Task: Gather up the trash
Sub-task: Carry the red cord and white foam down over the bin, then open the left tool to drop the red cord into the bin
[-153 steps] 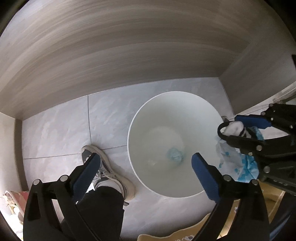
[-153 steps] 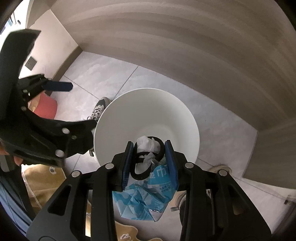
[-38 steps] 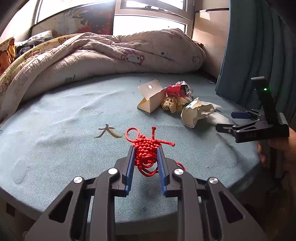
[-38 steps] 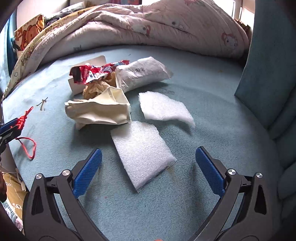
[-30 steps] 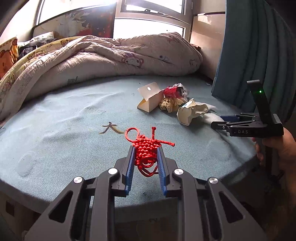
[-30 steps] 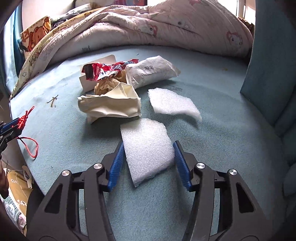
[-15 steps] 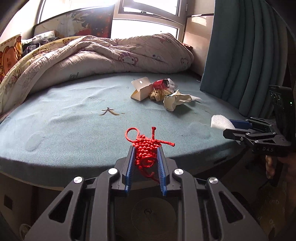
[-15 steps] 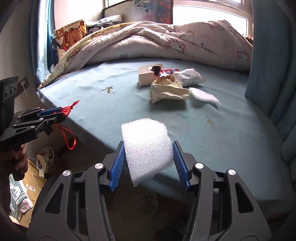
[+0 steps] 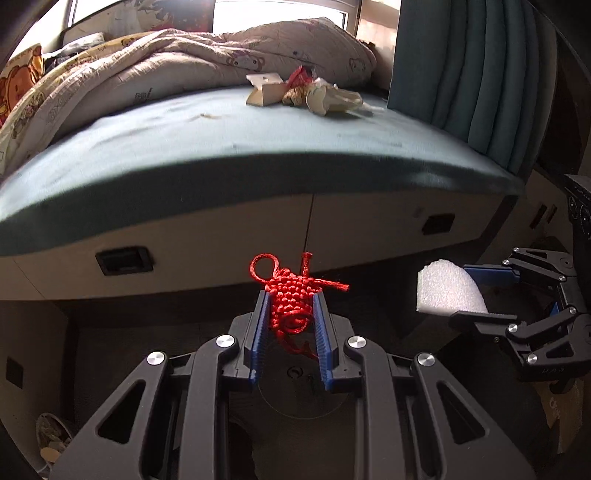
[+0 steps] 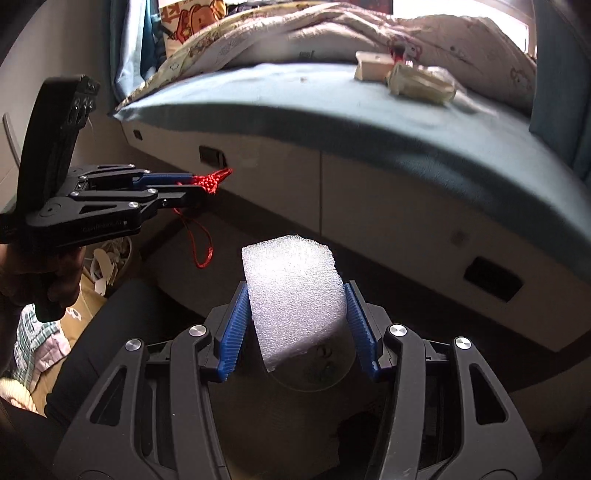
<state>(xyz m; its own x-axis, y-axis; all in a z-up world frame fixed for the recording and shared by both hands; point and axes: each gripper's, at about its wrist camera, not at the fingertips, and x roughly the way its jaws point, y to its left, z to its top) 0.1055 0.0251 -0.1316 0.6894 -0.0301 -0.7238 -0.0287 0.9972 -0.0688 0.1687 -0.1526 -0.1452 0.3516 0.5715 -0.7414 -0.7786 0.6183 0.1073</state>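
Below bed edge (image 9: 258,177): left gripper (image 9: 290,306) clamped on red knotted cord (image 9: 291,295). Right gripper (image 10: 295,306) clamped on white foam piece (image 10: 295,295). Trash pile (image 9: 306,94) up on mattress, probably paper.

A bed (image 9: 258,147) with a blue-green sheet spans the upper half of both views. A quilted, cartoon-printed blanket (image 9: 166,70) is bunched along its far side. The pale bed base (image 9: 369,229) carries two drawer fronts with dark recessed handles (image 9: 123,259), divided by a vertical seam. Blue-green curtains (image 9: 480,74) hang at the right. Daylight enters through a window (image 9: 280,7) behind the blanket. The area below the bed base lies in shadow.
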